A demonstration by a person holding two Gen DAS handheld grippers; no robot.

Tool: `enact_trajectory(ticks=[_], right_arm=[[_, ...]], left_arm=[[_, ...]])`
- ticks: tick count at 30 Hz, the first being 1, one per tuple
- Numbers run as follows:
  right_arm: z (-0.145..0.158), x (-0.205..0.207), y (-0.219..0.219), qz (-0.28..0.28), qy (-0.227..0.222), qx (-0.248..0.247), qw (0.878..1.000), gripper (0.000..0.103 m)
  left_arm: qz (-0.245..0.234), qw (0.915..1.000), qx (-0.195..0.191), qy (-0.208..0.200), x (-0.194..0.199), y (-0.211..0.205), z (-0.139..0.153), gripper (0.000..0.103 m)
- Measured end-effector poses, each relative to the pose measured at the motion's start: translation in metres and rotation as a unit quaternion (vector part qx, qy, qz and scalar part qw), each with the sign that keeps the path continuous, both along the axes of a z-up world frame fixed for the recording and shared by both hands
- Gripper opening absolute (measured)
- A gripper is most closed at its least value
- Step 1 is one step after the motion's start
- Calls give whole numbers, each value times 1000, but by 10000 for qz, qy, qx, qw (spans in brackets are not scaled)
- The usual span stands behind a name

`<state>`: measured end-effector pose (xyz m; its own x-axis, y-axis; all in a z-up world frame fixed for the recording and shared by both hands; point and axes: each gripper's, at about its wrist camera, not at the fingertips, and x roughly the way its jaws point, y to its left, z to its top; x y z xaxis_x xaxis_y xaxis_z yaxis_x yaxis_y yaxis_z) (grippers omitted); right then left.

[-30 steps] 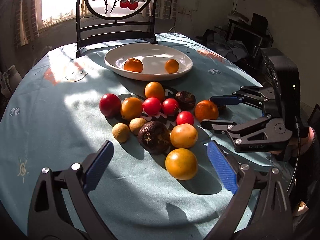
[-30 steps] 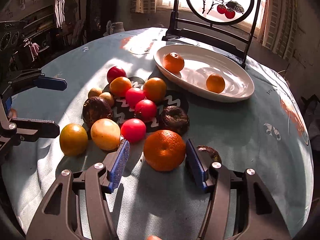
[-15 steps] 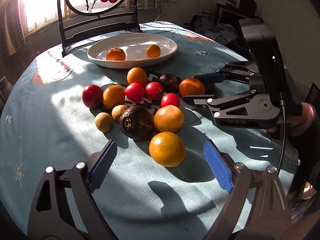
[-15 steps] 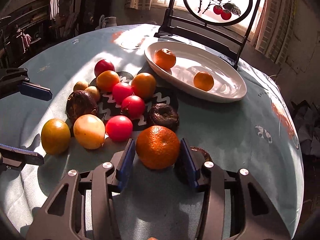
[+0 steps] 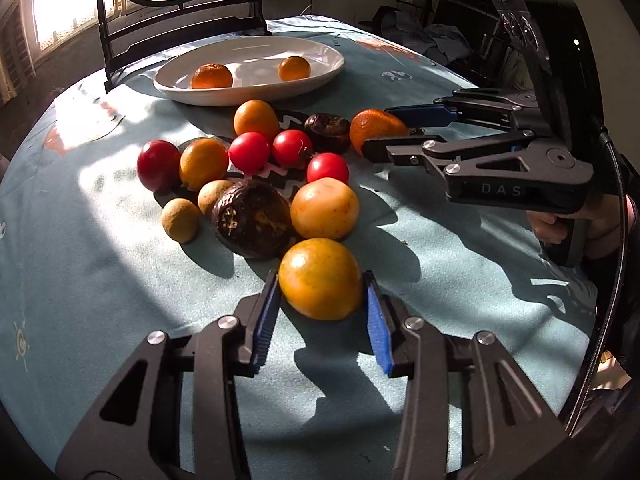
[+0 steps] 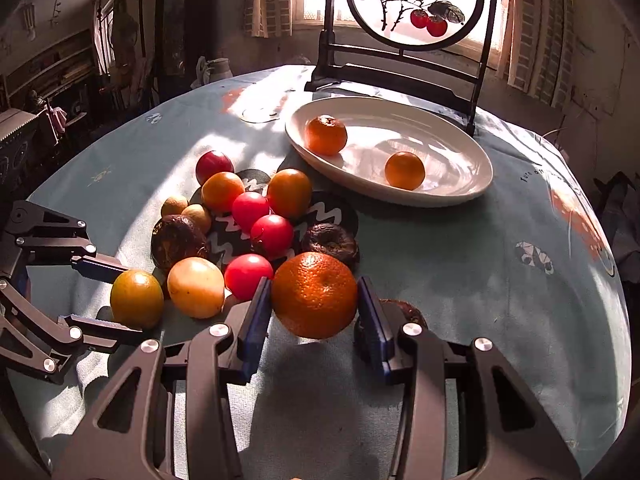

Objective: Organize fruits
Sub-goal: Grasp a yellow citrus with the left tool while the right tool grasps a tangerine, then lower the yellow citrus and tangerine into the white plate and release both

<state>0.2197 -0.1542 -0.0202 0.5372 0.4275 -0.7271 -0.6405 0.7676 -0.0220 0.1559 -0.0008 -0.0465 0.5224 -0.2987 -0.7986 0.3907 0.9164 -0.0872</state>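
Observation:
My left gripper (image 5: 320, 300) is shut on a yellow-orange fruit (image 5: 320, 278), which rests on the blue tablecloth; it also shows in the right wrist view (image 6: 137, 298). My right gripper (image 6: 314, 304) is shut on a tangerine (image 6: 315, 294), seen in the left wrist view (image 5: 374, 128) too. A pile of fruit lies between them: red tomatoes (image 5: 249, 152), oranges (image 5: 256, 119), dark passion fruits (image 5: 252, 224) and small brown fruits (image 5: 181, 220). A white oval plate (image 6: 448, 192) at the back holds two tangerines (image 6: 326, 135).
A framed round picture on a black stand (image 6: 412, 8) stands behind the plate. A dark fruit (image 6: 406, 312) lies partly hidden behind my right finger. The round table's edge curves close on the right (image 6: 616, 320).
Both grippers have closed: the left moved forward and shut on the yellow-orange fruit, the right shut on the tangerine.

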Motion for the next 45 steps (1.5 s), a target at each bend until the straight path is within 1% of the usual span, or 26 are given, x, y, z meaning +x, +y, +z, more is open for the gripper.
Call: enact_trajectory(ticks=[3,5,7,10,11,13,15,17,19,21,25,27,29,35,39,42,44,45], right_arm=[[2,2,-3,-37,44,140,9999,44],[5,5,-8,-116,83,325,9994,44],[9,9,-15,-247,69,557,9981,44],[19,22,-27,-574,-16,1047,9928,44],[23,28,-31,-736,-94,1187,9902,44],[30,44,-35,-1041,-232,1420,9841,44],[36,65,-39,-1304,-279,1611,9779,44],[37,86,-40,-1514,-272,1703,9733,44],[34,108,-39,-1661,-126,1702,9712,44],[29,126,-38,-1748,2,1718,9695,44],[18,151,-38,-1798,189,1656,9695,44],[15,158,-40,-1804,308,1678,9687,44],[13,162,-40,-1794,308,1593,9703,44],[7,170,-38,-1757,394,1512,9720,44],[5,173,-37,-1737,433,1469,9728,44],[3,174,-35,-1734,500,1393,9737,46],[7,171,-36,-1719,435,1383,9744,48],[10,168,-37,-1726,368,1364,9748,51]], left_arm=[[2,10000,-4,-16,-1,-1,0,41],[21,10000,-66,-34,-2,1,2,41],[26,9996,-223,-142,-3,4,9,41],[55,9978,-578,-318,1,10,27,41],[116,9974,-598,-372,6,11,33,41],[319,9965,-511,-581,24,10,49,41],[482,9952,-521,-681,48,11,63,41],[630,9940,-510,-736,76,10,74,41],[716,9937,-352,-783,104,4,80,41],[837,9937,-210,-717,134,-2,81,41],[906,9947,-24,-491,183,-13,70,41],[914,9949,50,-415,199,-18,63,41],[922,9950,144,-351,212,-22,55,41],[956,9945,362,-210,229,-30,39,41],[962,9939,478,-247,232,-36,38,41],[1018,9930,534,-264,232,-37,38,42],[1085,9921,511,-380,226,-35,44,51],[1158,9911,480,-439,222,-32,48,64]])
